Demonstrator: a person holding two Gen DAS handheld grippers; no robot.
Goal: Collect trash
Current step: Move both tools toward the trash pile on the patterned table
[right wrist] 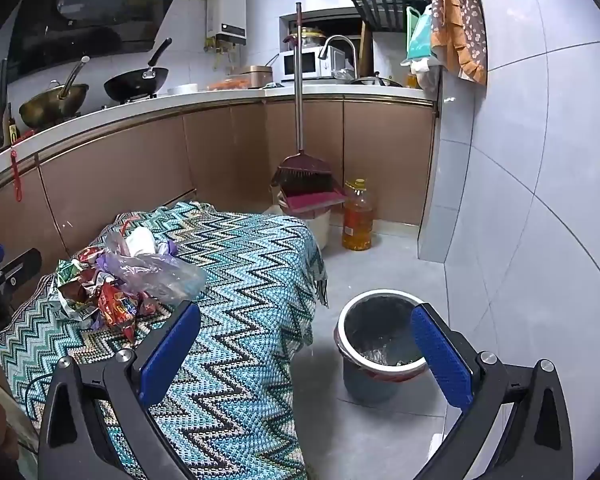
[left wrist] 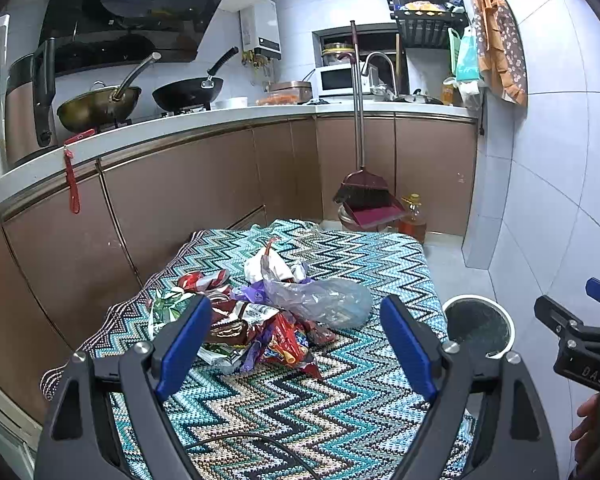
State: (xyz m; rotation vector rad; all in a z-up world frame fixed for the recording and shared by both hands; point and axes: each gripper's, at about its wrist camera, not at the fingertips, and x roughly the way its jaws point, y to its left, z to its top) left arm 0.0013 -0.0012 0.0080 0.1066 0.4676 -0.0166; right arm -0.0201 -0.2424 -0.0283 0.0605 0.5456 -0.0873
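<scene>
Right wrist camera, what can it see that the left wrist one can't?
Only the right wrist view shows the whole bin standing on the floor and its own open right claw. Only the left wrist view shows the tall brown appliance beside the woks. Both show the trash pile on the zigzag cloth, the broom and the oil bottle.

Background only: kitchen, L-shaped worktop [left wrist: 236, 118] over brown cabinet doors [left wrist: 188, 196]. Two woks [left wrist: 100, 106] on the hob, black range hood [left wrist: 140, 8] above. White microwave [left wrist: 338, 78] and curved faucet [left wrist: 380, 68] at the far end, black rack [left wrist: 426, 16] above them. Maroon broom [right wrist: 300, 120] standing in its dustpan [right wrist: 314, 200] against the cabinets, oil bottle [right wrist: 357, 216] just beside it on the grey floor. Floral cloth [right wrist: 462, 24] hanging on the tiled wall.
</scene>
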